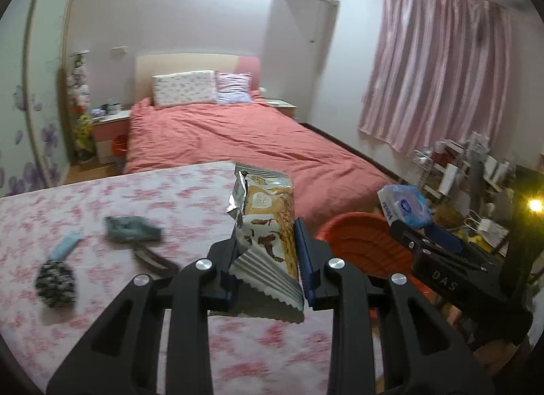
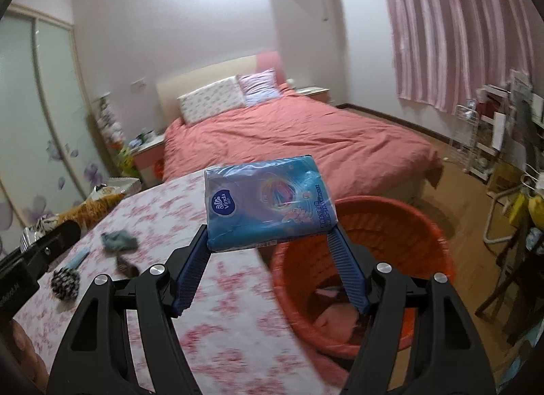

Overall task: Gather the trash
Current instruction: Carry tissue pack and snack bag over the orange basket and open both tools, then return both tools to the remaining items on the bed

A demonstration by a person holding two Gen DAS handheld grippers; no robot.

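My left gripper (image 1: 267, 252) is shut on a torn snack wrapper (image 1: 268, 225), silver and orange-brown, held upright above the pink floral table (image 1: 102, 198). My right gripper (image 2: 270, 242) is shut on a blue tissue pack (image 2: 268, 206), which hangs over the table's right edge beside the orange basket (image 2: 425, 225). In the left wrist view the right gripper (image 1: 411, 225) with the tissue pack (image 1: 404, 204) shows to the right, above the basket (image 1: 357, 235). The right wrist view catches the left gripper's black body at the left edge with the wrapper (image 2: 102, 199). Pink scraps lie in the basket.
A grey-blue crumpled scrap (image 1: 131, 228), a light blue strip (image 1: 66, 247), a black-and-white puff (image 1: 56, 279) and a dark looped item (image 1: 153, 259) lie on the table. Beyond stands a bed (image 1: 238, 136) with a red cover. A cluttered white rack (image 2: 489, 136) lines the right wall.
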